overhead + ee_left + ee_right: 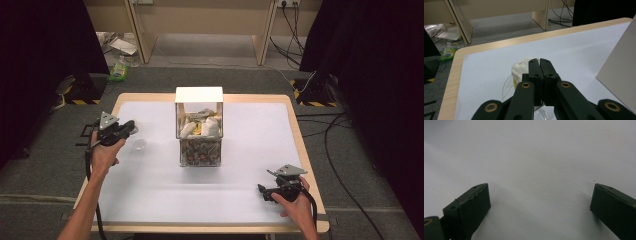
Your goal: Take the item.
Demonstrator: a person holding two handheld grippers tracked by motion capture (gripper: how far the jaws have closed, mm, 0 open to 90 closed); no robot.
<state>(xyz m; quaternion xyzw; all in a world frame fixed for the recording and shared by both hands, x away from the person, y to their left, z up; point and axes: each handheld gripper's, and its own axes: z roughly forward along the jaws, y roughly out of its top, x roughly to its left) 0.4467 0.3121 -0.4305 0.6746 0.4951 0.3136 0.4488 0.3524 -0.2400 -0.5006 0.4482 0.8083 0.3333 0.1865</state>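
a clear box (199, 131) with a white top stood in the middle of the white table (160, 190). it was full of little white bags and dark bits, but they were too small to tell what they were.

to the left of the box, the left gripper (131, 128) was held in the person's left hand (105, 152). its jaws were pressed together. in the left gripper view, a small white cloth bag (520, 68) sat right at the tips of the left gripper (539, 60), over a clear round dish (507, 86). the jaws hid most of the bag, so i could not tell if they pinched it. the dish was hard to make out.

to the right of the box and nearer the person, the right gripper (263, 191) lay low over the table in the right hand (298, 207). in the right gripper view, the right gripper (540, 198) had its jaws wide apart with nothing between them.
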